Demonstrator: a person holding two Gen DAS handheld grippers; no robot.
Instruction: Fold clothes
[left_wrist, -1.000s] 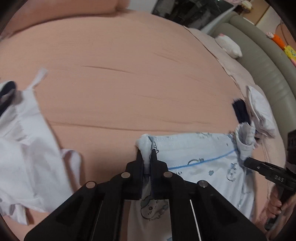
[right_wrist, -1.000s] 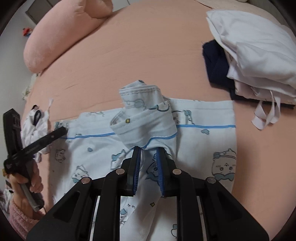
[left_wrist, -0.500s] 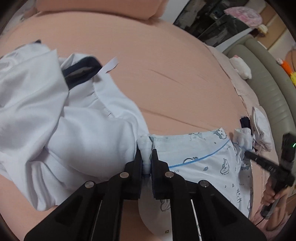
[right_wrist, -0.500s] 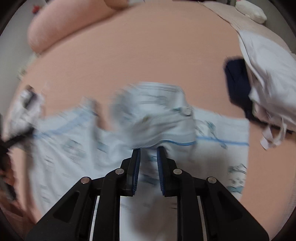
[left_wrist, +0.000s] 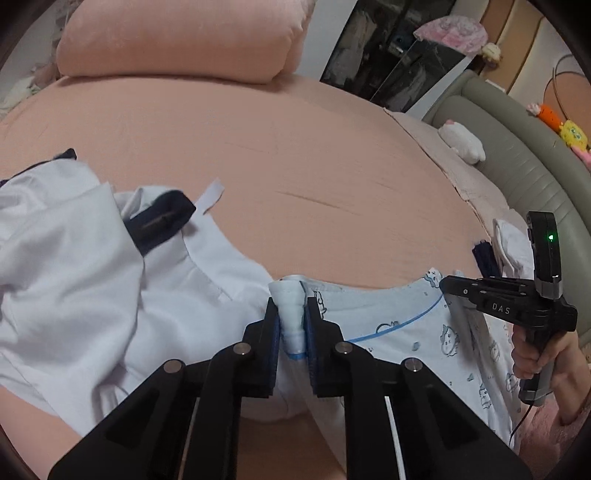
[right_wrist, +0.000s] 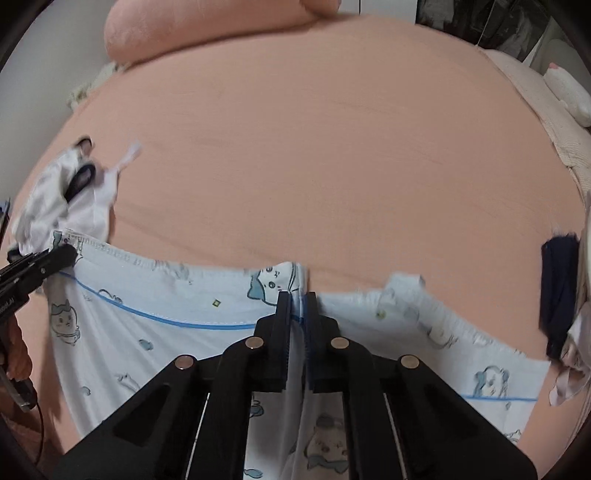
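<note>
A light-blue garment (left_wrist: 406, 332) printed with cartoon animals lies stretched across the pink bed between the two grippers. My left gripper (left_wrist: 290, 304) has a rolled-up bunch of the garment's hem between its pads; the jaws are opening but still touch the cloth. In the right wrist view the same garment (right_wrist: 166, 295) spreads to both sides of my right gripper (right_wrist: 298, 299), which is shut on a thin edge of it. The right gripper (left_wrist: 447, 286) shows at the garment's far corner, held by a hand. The left gripper (right_wrist: 70, 254) shows at the opposite corner.
A crumpled white garment with navy trim (left_wrist: 74, 277) lies just left of the left gripper, touching the printed cloth. Navy and white clothes (right_wrist: 557, 288) are piled at the right. A pink pillow (left_wrist: 177, 37) lies at the bed's far end, and a grey padded rail (left_wrist: 517, 155) runs along the right.
The fold bunched above the right gripper has dropped flat, and that gripper now pinches a thin edge. The left gripper has carried its corner next to the white garment. The printed cloth is pulled wider.
</note>
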